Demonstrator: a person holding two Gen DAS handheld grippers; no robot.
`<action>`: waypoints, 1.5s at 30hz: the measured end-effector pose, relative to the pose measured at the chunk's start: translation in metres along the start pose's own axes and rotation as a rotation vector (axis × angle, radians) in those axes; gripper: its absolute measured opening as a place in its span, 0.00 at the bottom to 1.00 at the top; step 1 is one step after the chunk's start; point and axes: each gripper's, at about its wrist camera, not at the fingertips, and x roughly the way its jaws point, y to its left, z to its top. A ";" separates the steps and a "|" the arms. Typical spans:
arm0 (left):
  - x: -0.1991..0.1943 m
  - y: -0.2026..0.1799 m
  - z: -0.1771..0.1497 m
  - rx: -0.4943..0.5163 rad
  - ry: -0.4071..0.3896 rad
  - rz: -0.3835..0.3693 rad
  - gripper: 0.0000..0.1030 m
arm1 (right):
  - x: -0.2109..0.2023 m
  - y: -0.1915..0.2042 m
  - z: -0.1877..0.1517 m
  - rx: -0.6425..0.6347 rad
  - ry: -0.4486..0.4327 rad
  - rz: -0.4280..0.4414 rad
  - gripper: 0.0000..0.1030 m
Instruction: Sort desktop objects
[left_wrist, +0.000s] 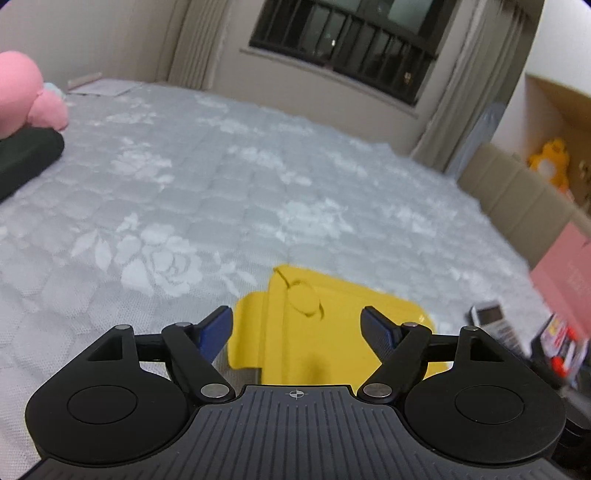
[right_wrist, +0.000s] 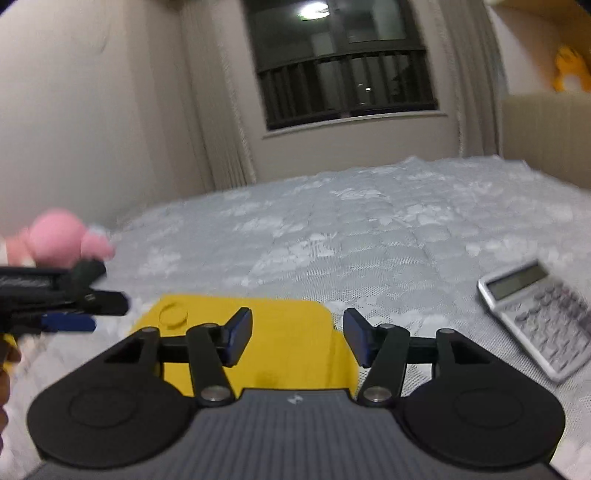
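With both jaws spread and empty, I hold the left hand-held gripper and right hand-held gripper above the yellow box on the bed; calculator lies right, seemingly next to pick.

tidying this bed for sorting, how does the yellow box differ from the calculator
The yellow box is plain bright yellow with a round tab cut in its lid; the calculator is grey and white with a screen and rows of keys. The yellow box lies right ahead of the right claw; the calculator lies off to its right. Both rest flat on the floral bedcover.
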 end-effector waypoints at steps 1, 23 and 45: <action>0.002 -0.003 0.001 0.014 0.015 0.007 0.79 | 0.006 0.006 0.007 -0.074 0.049 0.002 0.53; 0.027 -0.009 -0.004 -0.006 0.078 -0.040 0.61 | 0.040 0.024 0.026 -0.186 0.173 0.007 0.20; 0.023 -0.027 -0.019 0.020 0.081 -0.089 0.61 | 0.063 0.015 -0.003 -0.212 0.161 0.009 0.24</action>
